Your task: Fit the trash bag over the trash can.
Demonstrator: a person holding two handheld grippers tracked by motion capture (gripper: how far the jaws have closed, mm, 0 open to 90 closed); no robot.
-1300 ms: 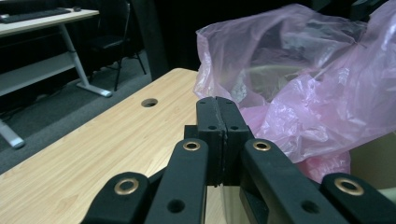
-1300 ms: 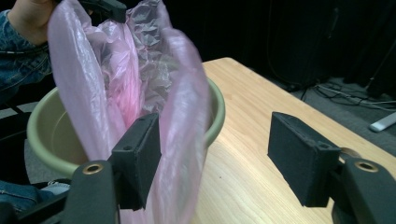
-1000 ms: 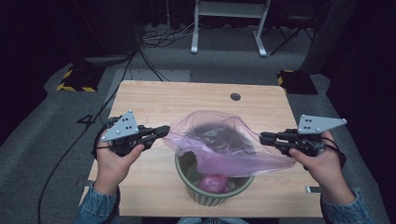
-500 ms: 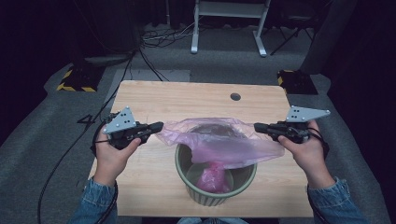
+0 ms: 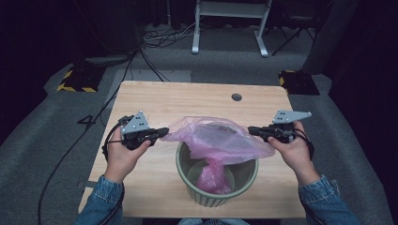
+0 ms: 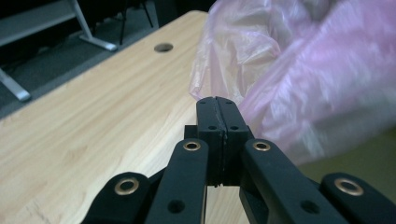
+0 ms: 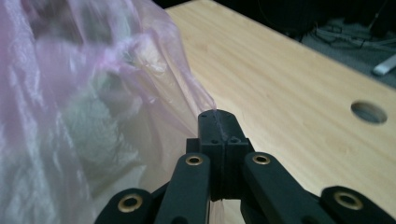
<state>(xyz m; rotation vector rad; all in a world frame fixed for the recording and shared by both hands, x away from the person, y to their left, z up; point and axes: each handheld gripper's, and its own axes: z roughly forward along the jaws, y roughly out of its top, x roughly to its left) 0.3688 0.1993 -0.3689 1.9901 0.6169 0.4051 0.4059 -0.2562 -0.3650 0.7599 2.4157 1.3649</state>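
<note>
— Bag point(image 5: 218, 140) over the bin point(image 5: 217, 180)?
— Yes, its bottom hangs inside; the mouth is stretched left to right above the rim.
— Fingers?
— Both gripper views show them clamped on film: left gripper point(image 6: 217, 100), right gripper point(image 7: 218, 114).
— Beyond?
— High view shows the worktop point(image 5: 187, 101), its hole point(image 5: 236, 97), then cables point(image 5: 159, 40).

We wear blue denim sleeves point(image 5: 105, 199) with buttoned cuffs. Our matte black two-jaw left gripper point(image 5: 161, 132) and its twin, the right gripper point(image 5: 252, 131), each carry a grey three-cornered plate dotted with small holes, brass-ringed pivots along black linkage arms, and a trailing black cable.
</note>
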